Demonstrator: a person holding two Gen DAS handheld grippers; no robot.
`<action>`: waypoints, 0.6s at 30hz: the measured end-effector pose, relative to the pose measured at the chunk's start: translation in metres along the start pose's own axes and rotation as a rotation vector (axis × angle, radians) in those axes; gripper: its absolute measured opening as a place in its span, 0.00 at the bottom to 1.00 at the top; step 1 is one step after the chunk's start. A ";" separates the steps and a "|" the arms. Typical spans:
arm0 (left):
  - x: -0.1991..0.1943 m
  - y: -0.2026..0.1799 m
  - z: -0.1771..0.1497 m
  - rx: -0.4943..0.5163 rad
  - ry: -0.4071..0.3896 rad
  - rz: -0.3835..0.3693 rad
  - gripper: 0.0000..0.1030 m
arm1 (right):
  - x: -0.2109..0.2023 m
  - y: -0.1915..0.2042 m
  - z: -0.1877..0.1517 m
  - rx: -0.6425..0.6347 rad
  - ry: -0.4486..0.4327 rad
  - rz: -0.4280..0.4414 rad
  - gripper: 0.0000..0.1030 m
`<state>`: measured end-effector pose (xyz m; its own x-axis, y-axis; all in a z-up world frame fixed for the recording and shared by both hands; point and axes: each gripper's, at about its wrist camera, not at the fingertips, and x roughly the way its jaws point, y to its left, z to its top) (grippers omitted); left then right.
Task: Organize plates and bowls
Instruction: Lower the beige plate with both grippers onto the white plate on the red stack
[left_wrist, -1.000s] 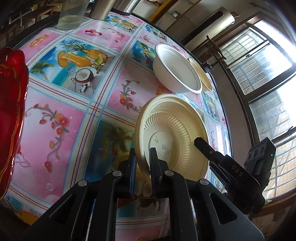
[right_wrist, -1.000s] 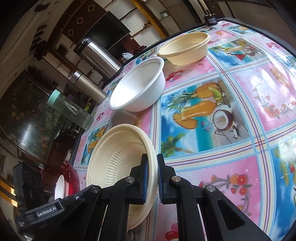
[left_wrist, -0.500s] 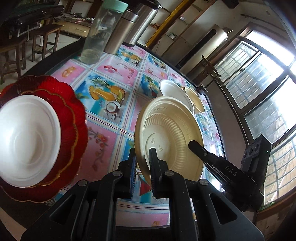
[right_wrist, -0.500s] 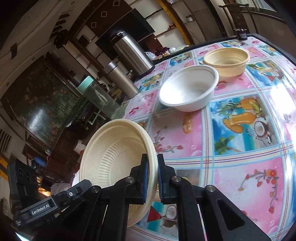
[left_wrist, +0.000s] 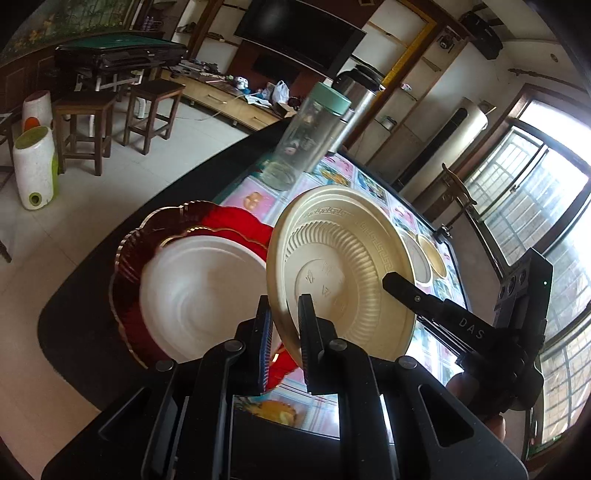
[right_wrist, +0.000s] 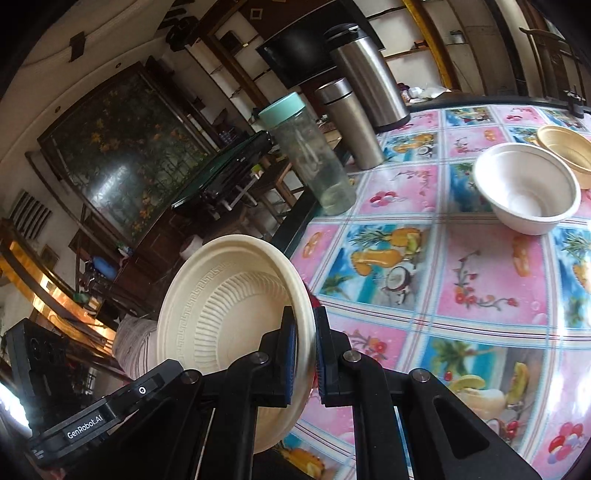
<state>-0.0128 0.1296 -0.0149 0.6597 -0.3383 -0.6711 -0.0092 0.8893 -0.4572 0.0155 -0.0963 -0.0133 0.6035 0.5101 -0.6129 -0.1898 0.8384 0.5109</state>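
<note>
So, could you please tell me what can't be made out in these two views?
- Left wrist view: the cream plate held on edge hides most of the white bowl and cream bowl.
- Right wrist view: the same plate hides the red plate stack.
- Both views: the left gripper and right gripper cover the plate's clamped rim.

The cream plate (left_wrist: 343, 273), pinched on opposite rims by the left gripper (left_wrist: 282, 325) and right gripper (right_wrist: 303, 350), stands on edge and blocks the near middle. Just left of it, the white plate (left_wrist: 199, 291) on the red plate (left_wrist: 229, 223) fills the table's near left corner. Farther off, a clear bottle (right_wrist: 310, 155) and two steel flasks (right_wrist: 365, 77) line the left edge. The white bowl (right_wrist: 524, 188) and cream bowl (right_wrist: 565, 147) occupy the far right. Between them, the tablecloth (right_wrist: 461, 280) lies open.
</note>
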 end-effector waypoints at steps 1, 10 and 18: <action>-0.002 0.006 0.000 -0.005 -0.008 0.014 0.11 | 0.006 0.005 -0.001 -0.007 0.010 0.005 0.09; 0.004 0.038 0.001 -0.036 0.008 0.102 0.11 | 0.043 0.031 -0.013 -0.067 0.062 -0.016 0.09; 0.012 0.048 -0.001 -0.039 0.025 0.147 0.11 | 0.063 0.034 -0.021 -0.093 0.083 -0.047 0.09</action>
<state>-0.0063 0.1681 -0.0455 0.6302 -0.2135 -0.7465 -0.1335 0.9173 -0.3751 0.0308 -0.0314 -0.0467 0.5484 0.4803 -0.6845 -0.2356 0.8742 0.4247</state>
